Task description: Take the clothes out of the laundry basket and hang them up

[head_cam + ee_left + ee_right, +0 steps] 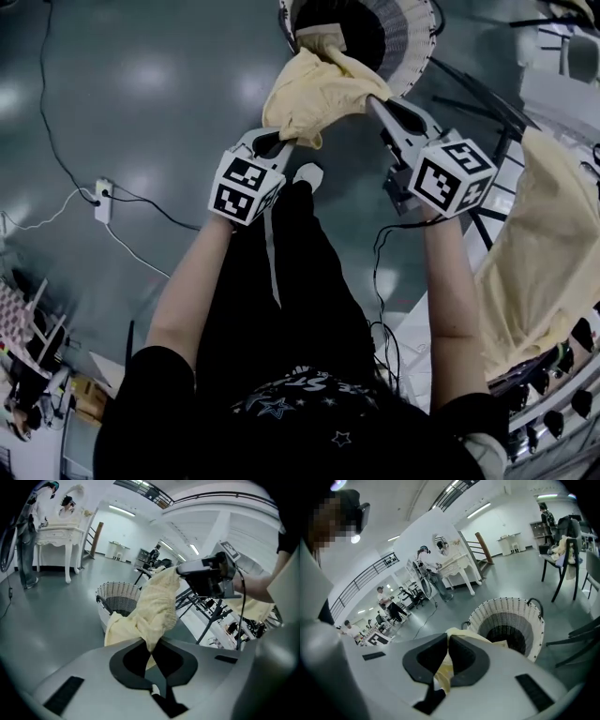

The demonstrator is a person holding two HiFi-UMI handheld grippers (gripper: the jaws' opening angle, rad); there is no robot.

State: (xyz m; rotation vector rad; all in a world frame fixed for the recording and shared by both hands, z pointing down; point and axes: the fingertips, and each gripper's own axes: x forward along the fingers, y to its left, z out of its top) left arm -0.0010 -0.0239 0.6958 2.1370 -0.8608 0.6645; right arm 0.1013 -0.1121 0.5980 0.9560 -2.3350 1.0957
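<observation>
My left gripper [281, 143] and right gripper [377, 101] had fingers [127, 662] clamped on the yellow garment [314, 92], spreading it over the laundry basket [412, 42] for hanging.

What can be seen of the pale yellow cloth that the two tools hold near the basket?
The pale yellow cloth garment looks soft and knitted, and it is crumpled into a bunch with deep folds. It is lifted off the floor, and its far end reaches the rim of the white woven laundry basket. The left tool and the right tool are each shut on a fold of it.
</observation>
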